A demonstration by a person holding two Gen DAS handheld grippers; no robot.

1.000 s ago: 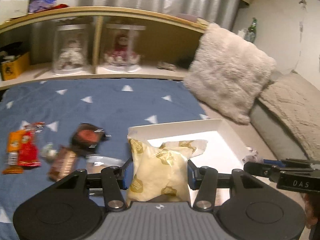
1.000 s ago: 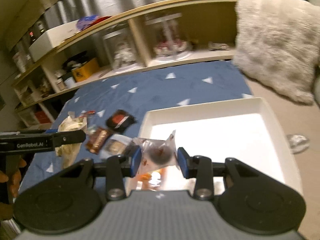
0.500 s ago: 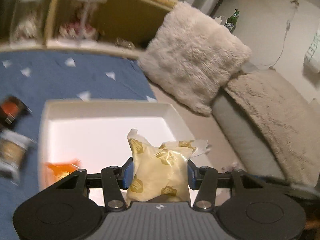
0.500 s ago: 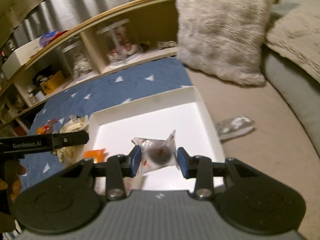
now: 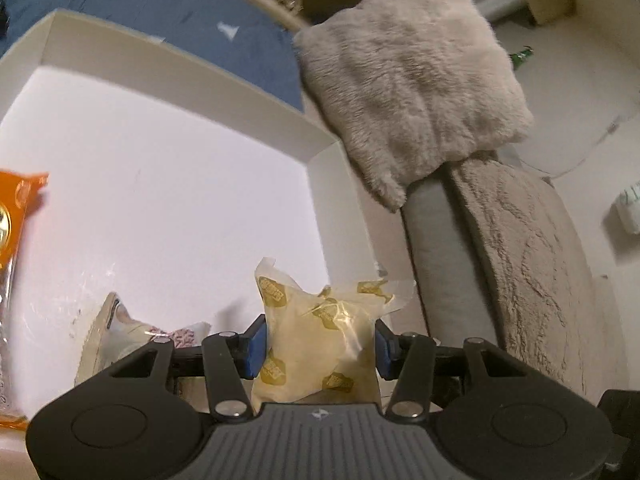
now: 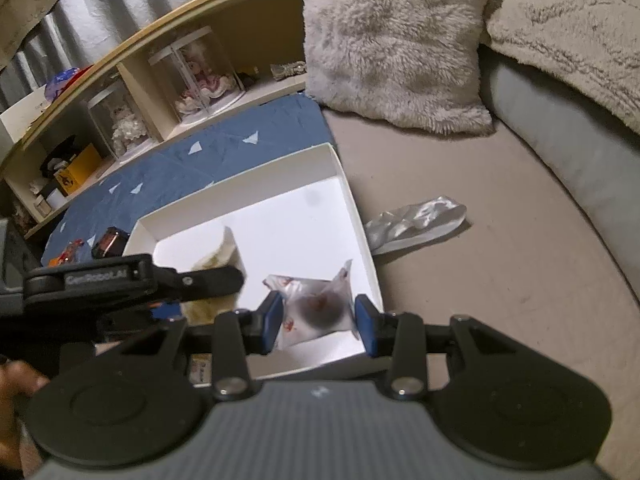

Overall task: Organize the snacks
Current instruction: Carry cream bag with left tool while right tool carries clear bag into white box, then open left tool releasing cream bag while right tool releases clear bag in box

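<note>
My left gripper is shut on a pale yellow snack bag with gold logos, held low over the near right part of the white box. An orange packet and a cream-and-pink wrapper lie inside the box. My right gripper is shut on a small clear packet with a dark snack, over the near right corner of the white box. In the right wrist view the left gripper crosses the box with the yellow bag.
A silver wrapper lies on the beige mattress right of the box. Loose snacks sit on the blue cloth to the left. A fluffy pillow and a grey cushion stand behind; shelves with figurines line the back.
Both grippers moved right and down over the white box, each holding its packet. The left one rolled and sank close to the box floor; the loose snacks on the cloth left its view.
</note>
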